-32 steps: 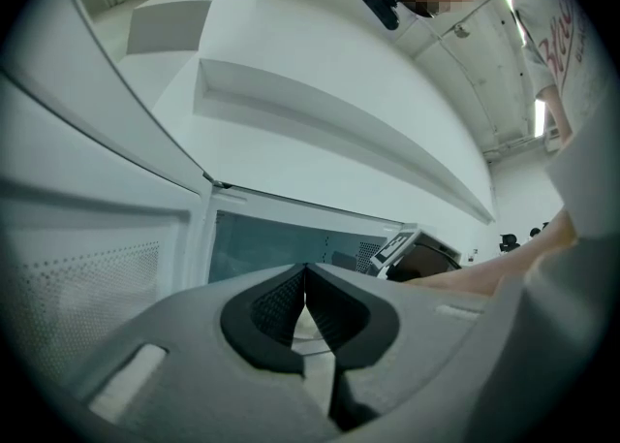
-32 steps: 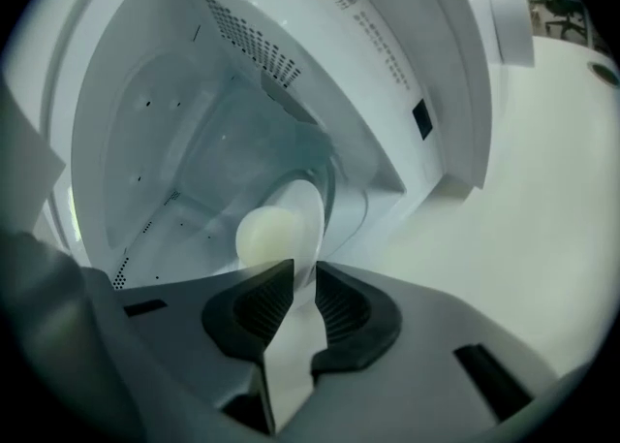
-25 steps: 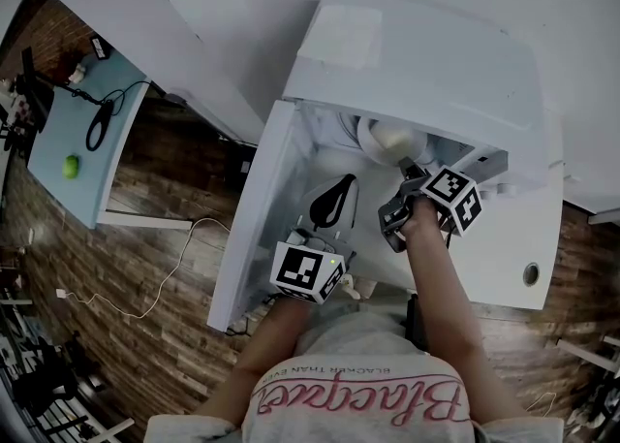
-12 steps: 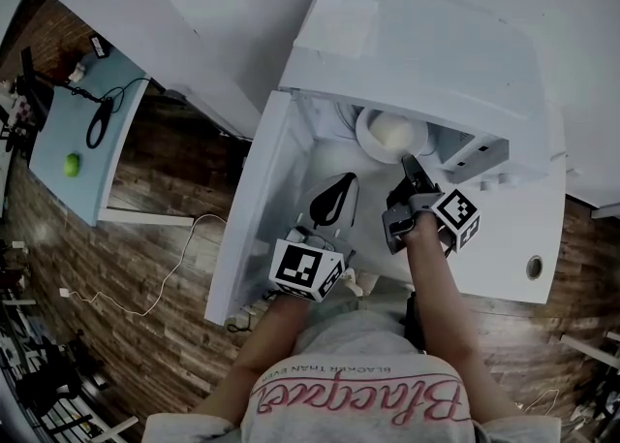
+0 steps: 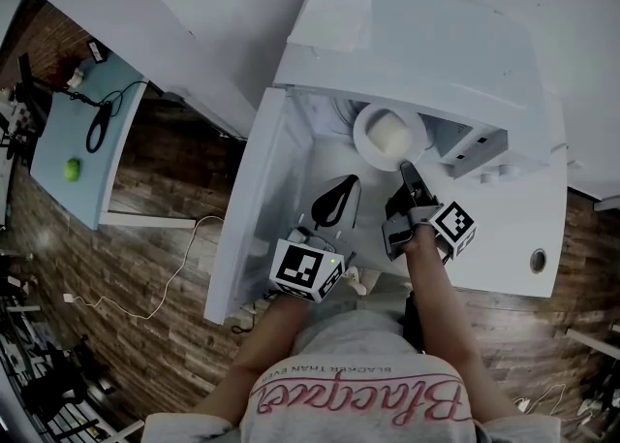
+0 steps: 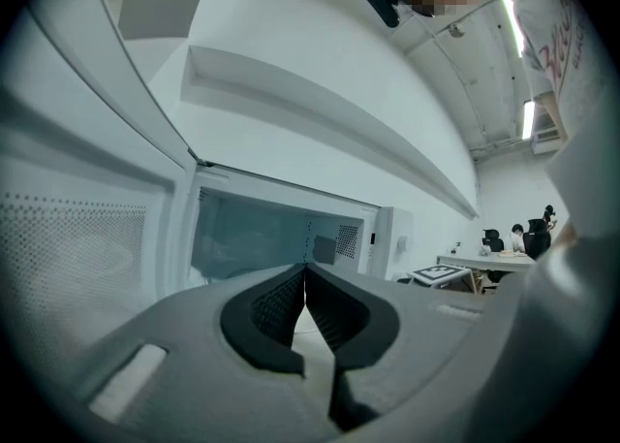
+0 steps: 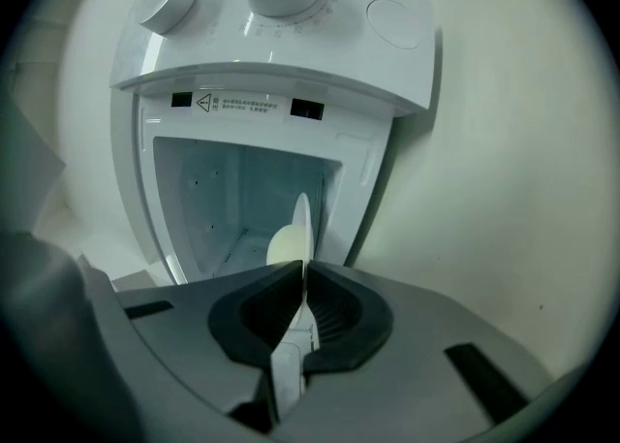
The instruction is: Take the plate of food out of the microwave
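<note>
The plate [image 5: 362,143] is now drawn further out of the microwave [image 5: 417,44], its rim clamped by the right gripper [image 5: 406,170]. Stiff, slick and breakable, it is judged best held deep at the rim. The left gripper [image 5: 334,201] is closed, empty.

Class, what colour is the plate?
White. The plate shows best in the head view.

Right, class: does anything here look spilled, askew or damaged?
Nothing stands out. The plate looks level at the microwave's open front, and the food lies whole on it. The right gripper's jaws are shut on the plate's rim. No spill or damage shows.
</note>
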`<state>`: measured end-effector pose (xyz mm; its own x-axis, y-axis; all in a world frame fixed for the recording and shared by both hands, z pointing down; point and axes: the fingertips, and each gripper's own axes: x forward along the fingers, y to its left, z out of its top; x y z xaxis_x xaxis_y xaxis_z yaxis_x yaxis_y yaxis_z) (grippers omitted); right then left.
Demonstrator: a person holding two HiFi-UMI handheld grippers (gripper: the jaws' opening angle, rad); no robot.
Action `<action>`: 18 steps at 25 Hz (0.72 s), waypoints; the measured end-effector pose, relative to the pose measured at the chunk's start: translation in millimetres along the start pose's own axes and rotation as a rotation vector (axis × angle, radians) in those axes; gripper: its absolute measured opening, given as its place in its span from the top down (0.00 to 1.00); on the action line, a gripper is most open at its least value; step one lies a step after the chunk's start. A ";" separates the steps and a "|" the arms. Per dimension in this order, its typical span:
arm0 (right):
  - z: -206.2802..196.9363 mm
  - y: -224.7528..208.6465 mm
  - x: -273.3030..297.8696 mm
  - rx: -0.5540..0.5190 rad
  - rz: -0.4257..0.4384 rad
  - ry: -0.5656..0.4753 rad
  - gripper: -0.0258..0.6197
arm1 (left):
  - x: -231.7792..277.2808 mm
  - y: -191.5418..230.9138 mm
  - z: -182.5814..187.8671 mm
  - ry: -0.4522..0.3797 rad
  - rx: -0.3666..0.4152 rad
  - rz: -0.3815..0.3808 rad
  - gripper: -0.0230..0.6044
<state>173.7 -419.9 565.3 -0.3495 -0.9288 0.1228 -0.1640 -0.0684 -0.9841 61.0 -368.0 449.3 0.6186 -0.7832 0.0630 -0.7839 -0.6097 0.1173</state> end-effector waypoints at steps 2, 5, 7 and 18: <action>-0.6 2.8 2.3 -0.015 0.015 0.009 0.93 | 0.4 -0.8 -0.4 0.002 0.003 -0.004 0.95; -3.5 6.5 8.0 -0.015 0.036 0.031 0.90 | 0.6 -0.3 -0.3 0.003 0.005 -0.004 0.95; -6.9 4.5 12.2 -0.002 0.035 0.051 0.82 | 0.3 0.7 -0.5 0.004 0.006 -0.001 0.95; -13.4 10.0 34.0 -0.028 0.005 0.119 0.77 | -1.1 6.4 -4.4 0.010 0.001 0.019 0.95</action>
<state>147.8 -447.2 561.3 -0.4574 -0.8791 0.1337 -0.1866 -0.0521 -0.9811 55.6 -370.6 454.4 0.6037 -0.7936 0.0756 -0.7958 -0.5945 0.1150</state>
